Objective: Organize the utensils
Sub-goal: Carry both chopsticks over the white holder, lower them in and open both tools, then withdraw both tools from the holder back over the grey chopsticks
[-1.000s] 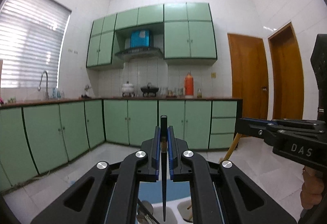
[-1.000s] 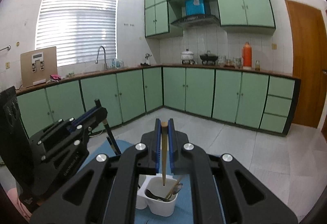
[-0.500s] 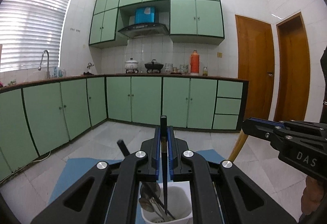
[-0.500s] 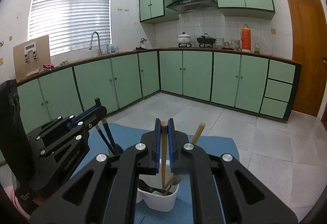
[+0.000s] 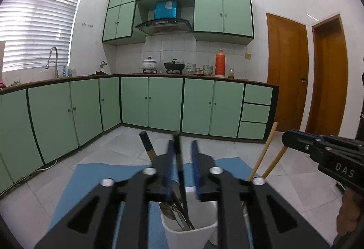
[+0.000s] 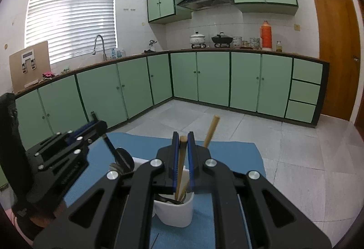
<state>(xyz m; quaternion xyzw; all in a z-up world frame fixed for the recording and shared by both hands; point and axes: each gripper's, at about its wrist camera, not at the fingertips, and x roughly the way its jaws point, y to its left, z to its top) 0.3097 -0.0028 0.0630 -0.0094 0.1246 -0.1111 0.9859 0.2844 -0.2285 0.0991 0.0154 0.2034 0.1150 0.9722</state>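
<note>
Over the white holder [image 5: 190,232]: two utensils, one per gripper.
Left gripper [image 5: 182,153] fingers parted, black utensil [image 5: 179,169] loose; right gripper [image 6: 182,142] fingers barely apart around the wooden stick [image 6: 181,164], grip uncertain; both positioned at 12 o'clock for dropping in.

Glossy white plastic holder [image 6: 179,210], wooden chopstick [image 6: 181,164], matt blue mat [image 6: 236,158].

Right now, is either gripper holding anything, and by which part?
The left gripper is open; the black chopstick stands loose in the white cup. The right gripper has its fingers around the wooden chopstick near its top end; whether it grips cannot be told.
</note>
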